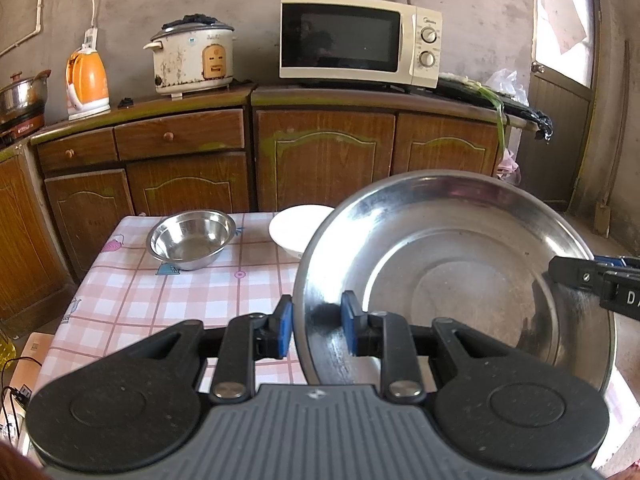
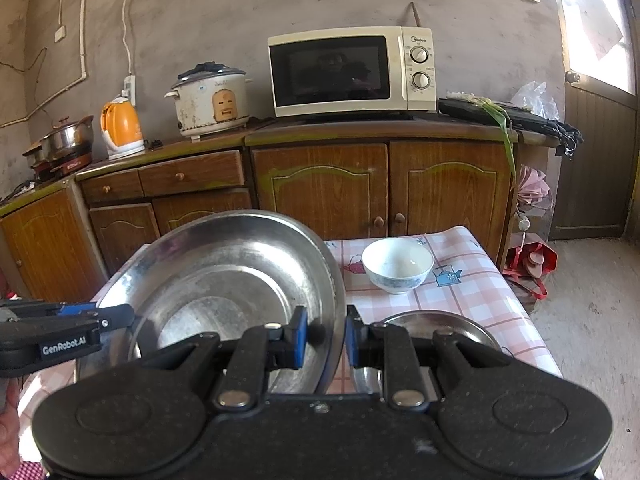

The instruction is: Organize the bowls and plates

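Note:
A large steel plate (image 1: 460, 264) hangs tilted above the checked table (image 1: 132, 300), held from both sides. My left gripper (image 1: 318, 328) is shut on its left rim, blue pads on either side of the edge. My right gripper (image 2: 326, 338) is shut on the opposite rim of the same plate (image 2: 224, 280). Each gripper shows in the other's view: the right one (image 1: 554, 270) at the plate's far edge, the left one (image 2: 130, 316) at the left. A small steel bowl (image 1: 191, 240) and a white bowl (image 2: 398, 266) stand on the table. A second steel plate (image 2: 436, 324) lies flat under my right gripper.
Wooden cabinets (image 1: 320, 160) run behind the table and carry a microwave (image 1: 360, 40), a rice cooker (image 1: 192, 56) and an orange kettle (image 1: 86, 80). A door (image 2: 596, 160) stands at the right, with a red bag (image 2: 532, 260) on the floor beside the table.

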Tool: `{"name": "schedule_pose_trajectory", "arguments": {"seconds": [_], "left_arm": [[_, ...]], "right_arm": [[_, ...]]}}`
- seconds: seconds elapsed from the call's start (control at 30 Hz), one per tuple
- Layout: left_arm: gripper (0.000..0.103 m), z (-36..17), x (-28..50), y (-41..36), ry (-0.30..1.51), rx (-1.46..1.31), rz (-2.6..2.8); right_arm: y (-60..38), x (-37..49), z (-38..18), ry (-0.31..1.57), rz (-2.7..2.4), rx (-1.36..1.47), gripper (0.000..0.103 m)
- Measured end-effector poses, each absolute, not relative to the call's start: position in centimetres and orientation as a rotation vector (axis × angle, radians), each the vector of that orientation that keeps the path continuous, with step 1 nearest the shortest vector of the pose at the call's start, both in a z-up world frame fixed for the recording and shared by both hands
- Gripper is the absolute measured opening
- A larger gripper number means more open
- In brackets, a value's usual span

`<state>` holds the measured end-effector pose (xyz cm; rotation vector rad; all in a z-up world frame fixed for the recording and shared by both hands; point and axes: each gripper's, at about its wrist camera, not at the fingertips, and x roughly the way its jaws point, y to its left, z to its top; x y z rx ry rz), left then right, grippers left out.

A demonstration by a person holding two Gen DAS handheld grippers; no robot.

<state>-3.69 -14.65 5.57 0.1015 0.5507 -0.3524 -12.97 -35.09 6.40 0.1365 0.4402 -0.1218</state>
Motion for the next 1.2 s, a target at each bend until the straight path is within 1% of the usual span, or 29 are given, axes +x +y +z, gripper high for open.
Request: {"name": "schedule_pose_trajectory", "arguments": {"seconds": [1.2], "left_arm": [[0.027,5.0,-6.9,-15.1,0.537,0.130,-0.379]], "right_arm": [[-35.8,-17.2,6.0,0.431,-0.140,0.172,0.026]]}}
